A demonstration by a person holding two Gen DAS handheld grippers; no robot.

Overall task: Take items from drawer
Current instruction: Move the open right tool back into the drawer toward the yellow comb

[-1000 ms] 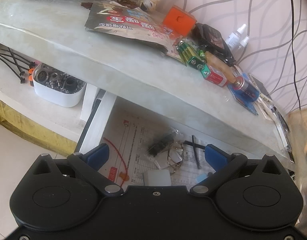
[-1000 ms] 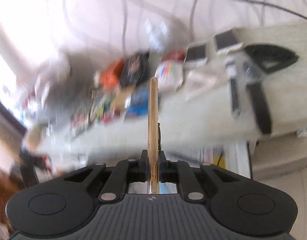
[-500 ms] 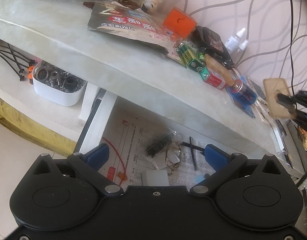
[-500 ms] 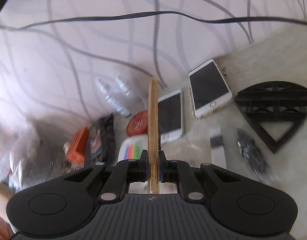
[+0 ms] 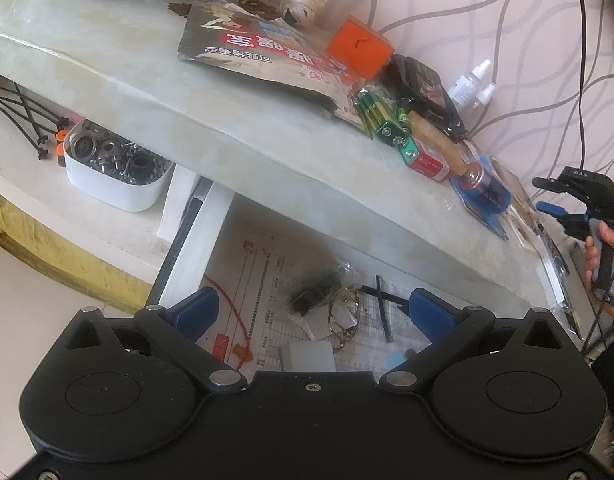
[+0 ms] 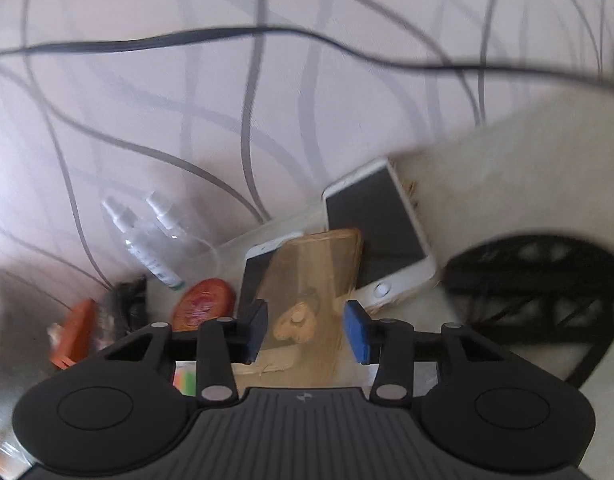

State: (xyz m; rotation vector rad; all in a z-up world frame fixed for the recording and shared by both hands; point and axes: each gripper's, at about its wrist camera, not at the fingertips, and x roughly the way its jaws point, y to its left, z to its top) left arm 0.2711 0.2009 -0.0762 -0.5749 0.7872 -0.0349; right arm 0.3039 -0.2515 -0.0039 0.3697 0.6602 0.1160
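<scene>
One item, the amber phone case [image 6: 315,276], has just been released by the opening right gripper [image 6: 305,330] onto two phones [image 6: 381,236]; the spread left gripper [image 5: 313,312] is held over the drawer [image 5: 195,252], where keys [image 5: 343,316] remain.

You see a pink wall [image 6: 307,80] with grey wavy lines, an orange box [image 5: 357,49], green batteries [image 5: 377,118], a translucent amber case [image 6: 315,276] and blue pads [image 6: 356,336].

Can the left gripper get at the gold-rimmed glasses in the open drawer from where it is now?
Probably yes. The left gripper is open, aimed into the drawer, and the glasses lie uncovered between its fingers' line. The tabletop overhangs further back, not above them.
</scene>
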